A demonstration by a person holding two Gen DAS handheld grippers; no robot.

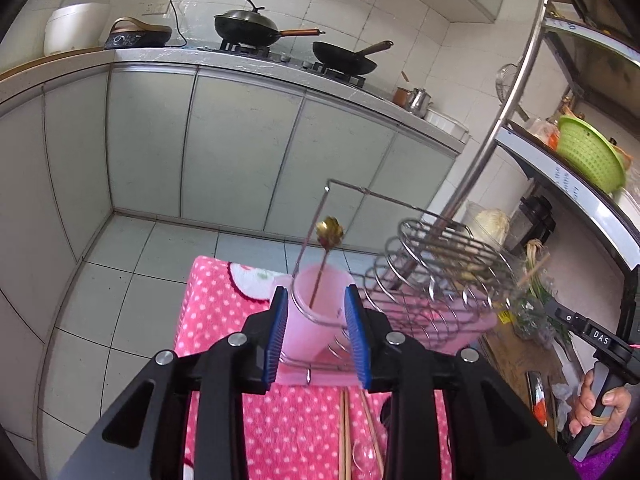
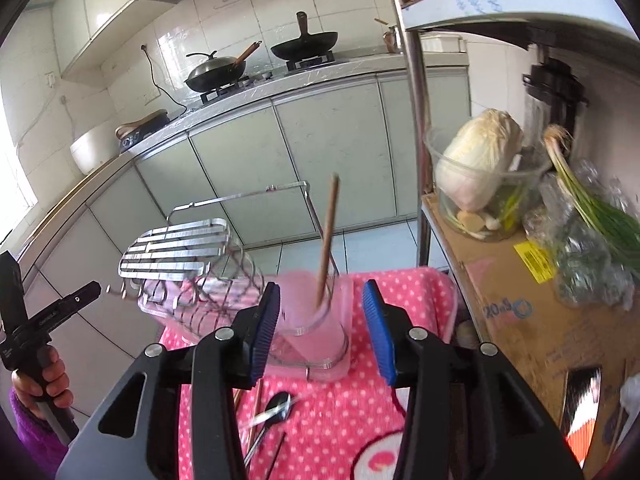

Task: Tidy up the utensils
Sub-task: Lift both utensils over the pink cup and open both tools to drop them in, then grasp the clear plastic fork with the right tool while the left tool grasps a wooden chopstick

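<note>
A wire utensil rack (image 1: 436,264) with pink plastic liners stands on a pink dotted cloth (image 1: 300,420). In the left wrist view a gold spoon (image 1: 330,230) stands upright in a pink cup (image 1: 304,336) of the rack. My left gripper (image 1: 316,292) is open just short of that cup, its pads touching nothing. In the right wrist view a brown chopstick (image 2: 328,240) leans in a pink cup (image 2: 304,340) beside the rack's flat wire top (image 2: 180,248). My right gripper (image 2: 322,285) is open before it, holding nothing.
More chopsticks (image 1: 344,432) and a metal spoon (image 2: 276,404) lie on the cloth near me. To the right stand a cardboard box (image 2: 520,312), a tub of cabbage (image 2: 480,168) and spring onions (image 2: 592,208). Beyond the tiled floor are a counter, a stove and woks (image 1: 248,26).
</note>
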